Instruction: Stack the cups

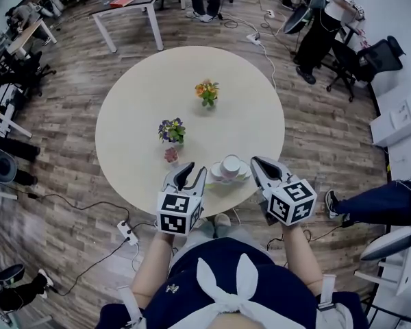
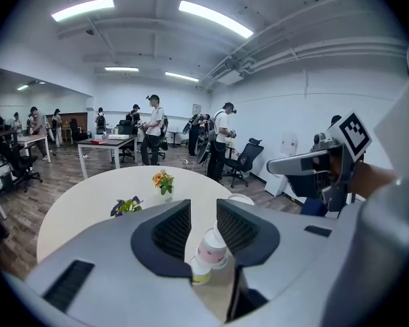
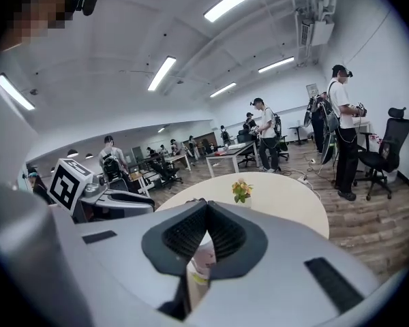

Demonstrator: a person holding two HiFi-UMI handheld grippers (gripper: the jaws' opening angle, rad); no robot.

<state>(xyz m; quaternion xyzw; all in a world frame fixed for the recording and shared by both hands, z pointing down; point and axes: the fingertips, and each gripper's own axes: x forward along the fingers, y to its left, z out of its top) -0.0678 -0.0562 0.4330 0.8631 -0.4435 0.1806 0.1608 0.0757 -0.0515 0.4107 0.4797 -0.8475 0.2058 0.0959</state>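
A short stack of small cups [image 1: 216, 171], pink-and-white over a yellowish one, sits tilted beside a white cup [image 1: 231, 164] on a pale plate [image 1: 238, 177] near the front edge of the round table [image 1: 137, 101]. My left gripper [image 1: 196, 170] hovers just left of the plate and is open. In the left gripper view its jaws [image 2: 203, 213] stand apart, with the cup stack [image 2: 210, 249] showing through the gap, untouched. My right gripper [image 1: 255, 160] sits just right of the plate and is shut on nothing. Below its closed tips [image 3: 206, 206] the stack [image 3: 202, 264] shows.
A purple flower pot [image 1: 171, 130], an orange flower pot [image 1: 207, 92] and a small pink object [image 1: 171, 155] stand on the table. A power strip [image 1: 127, 233] and cables lie on the wood floor. Desks, chairs and several people ring the room.
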